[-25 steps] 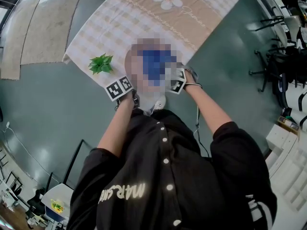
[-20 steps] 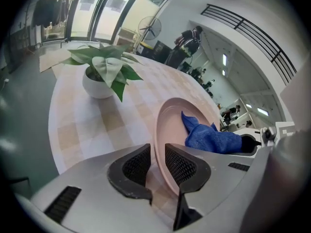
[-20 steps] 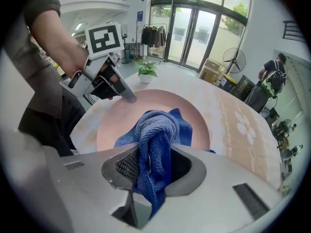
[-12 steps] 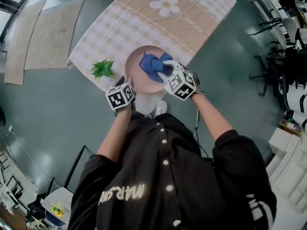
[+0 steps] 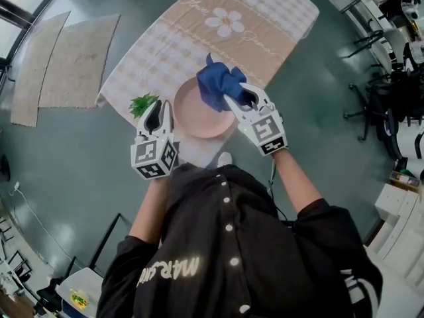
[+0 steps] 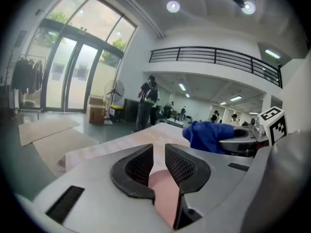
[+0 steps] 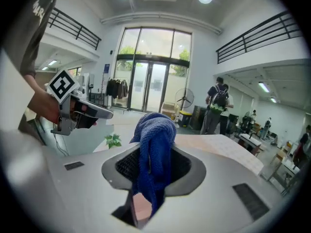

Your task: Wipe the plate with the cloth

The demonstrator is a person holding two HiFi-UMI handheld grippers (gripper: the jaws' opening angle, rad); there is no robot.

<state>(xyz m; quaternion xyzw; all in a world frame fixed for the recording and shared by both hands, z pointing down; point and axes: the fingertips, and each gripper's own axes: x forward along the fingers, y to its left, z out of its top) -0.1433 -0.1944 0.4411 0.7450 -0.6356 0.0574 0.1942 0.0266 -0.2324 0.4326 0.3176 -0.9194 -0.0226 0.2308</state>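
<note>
Right tongs (image 5: 242,97) lifted, clamping cloth (image 5: 215,81), seemingly off plate (image 5: 192,118). Left tongs (image 5: 159,110) also up, empty, jaws just narrowed to slim gap. Wipe likely paused or done.

White upside-down letters on the black shirt (image 5: 265,270) start "MARS"; script on the tablecloth (image 5: 265,18) is illegible.

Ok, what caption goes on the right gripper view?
Right gripper pinching a blue cloth, with a small plant behind.
</note>
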